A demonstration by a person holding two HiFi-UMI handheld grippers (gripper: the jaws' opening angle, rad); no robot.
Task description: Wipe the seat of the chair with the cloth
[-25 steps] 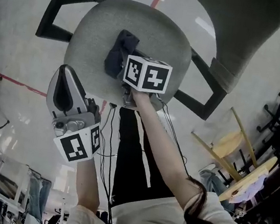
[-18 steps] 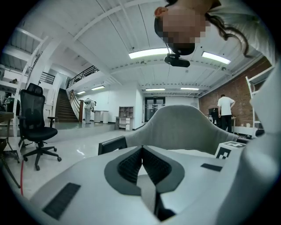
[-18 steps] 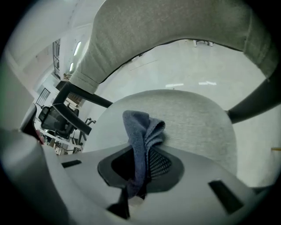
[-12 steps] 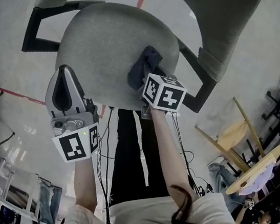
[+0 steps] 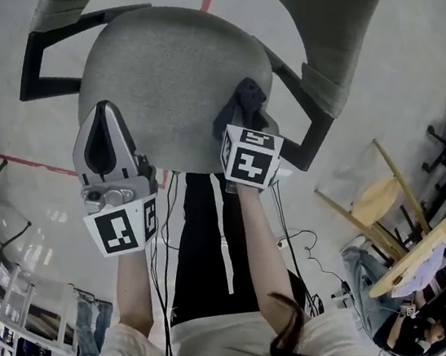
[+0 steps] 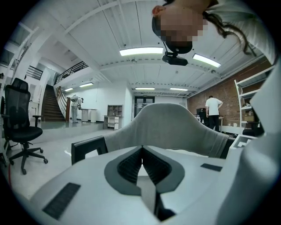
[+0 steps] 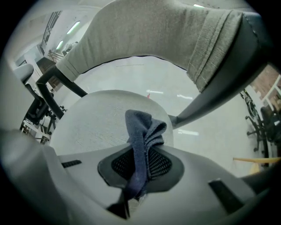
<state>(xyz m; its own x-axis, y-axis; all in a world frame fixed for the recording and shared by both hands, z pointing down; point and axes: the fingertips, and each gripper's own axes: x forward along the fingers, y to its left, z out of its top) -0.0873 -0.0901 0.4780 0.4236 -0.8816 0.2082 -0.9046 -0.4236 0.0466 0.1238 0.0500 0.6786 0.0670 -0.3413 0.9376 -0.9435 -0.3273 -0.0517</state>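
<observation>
the cloth (image 7: 142,136) is a dark blue bunched strip, pinched in the clenched jaws of the right gripper (image 7: 139,160). its long axis runs along the jaws, from the near end between them out to the far end, where the crumpled free end leans a little right. from the head view the cloth (image 5: 245,106) sits on the right part of the seat (image 5: 162,82), near its right rim and close to the right armrest (image 5: 315,141), pointing far. the right gripper (image 5: 242,130) is at the seat's near right edge, its marker cube facing up, and the right forearm (image 5: 259,244) reaches out nearly straight from near to far.

the left gripper (image 5: 104,115) is held by the seat's near left edge, pointing far. its jaws are pressed together with nothing between them, as the left gripper view shows (image 6: 141,151). the left forearm (image 5: 137,293) comes up from below, close beside the body. the grey backrest (image 5: 335,82) curves round the far and right side.
</observation>
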